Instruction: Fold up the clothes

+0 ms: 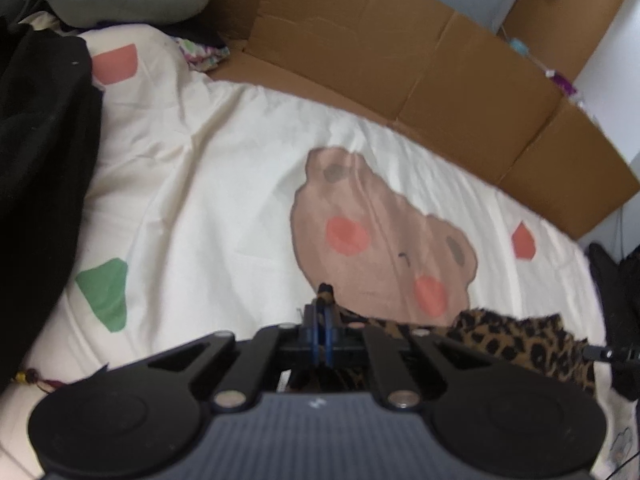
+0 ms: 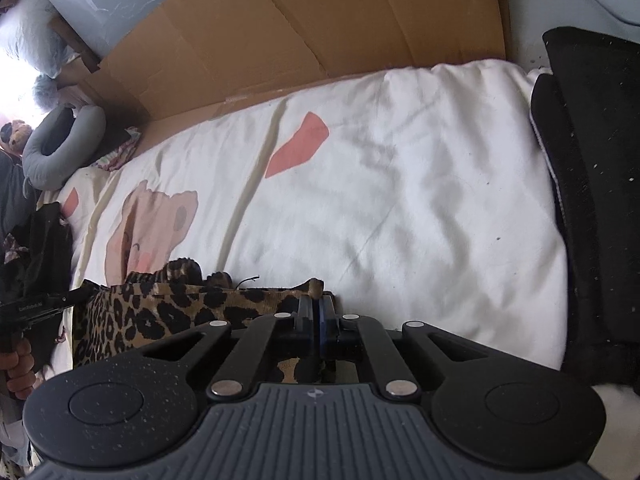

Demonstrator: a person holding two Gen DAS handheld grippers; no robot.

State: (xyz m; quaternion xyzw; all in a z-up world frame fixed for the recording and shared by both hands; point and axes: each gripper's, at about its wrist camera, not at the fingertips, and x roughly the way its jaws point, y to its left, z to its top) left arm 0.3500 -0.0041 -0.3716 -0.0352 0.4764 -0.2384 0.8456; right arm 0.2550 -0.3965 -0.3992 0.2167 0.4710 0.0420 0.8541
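1. Left gripper point(image 1: 323, 300): jaws pressed together, pinching a corner of the leopard-print garment point(image 1: 516, 340); a small tuft of the cloth pokes out past the fingertips. It is angled down toward the bed.

2. Right gripper point(image 2: 316, 304): jaws pressed together likewise, nipping another edge of the same garment point(image 2: 160, 312), with a fold of print standing up just above the tips.

3. Leopard-print garment: tan ground with black-and-brown spots, apparently a soft, ribbed or fleecy fabric. It hangs bunched and slack between the two grippers, close under both cameras, its far edge resting on or just above the duvet. Its type (top, trousers, scarf) cannot be told; no sleeve or waistband is clearly visible.

4. Progress, as judged: an early stage. The garment is gripped at two points but is neither spread flat nor creased into a neat fold. Left to do: stretch it out, lay it on the bed, bring the edges over, smooth.

5. Duvet point(image 1: 224, 184): cream, rumpled, printed with a brown bear face point(image 1: 380, 240) and coloured patches; it serves as the folding surface.

6. Black clothing point(image 1: 40, 152): heaped at one side of the bed, possibly awaiting folding.

7. Cardboard sheet point(image 1: 400, 52): flattened, standing along the far side of the bed.

8. Grey neck pillow point(image 2: 60, 148): at the bed's end, clear of the work.
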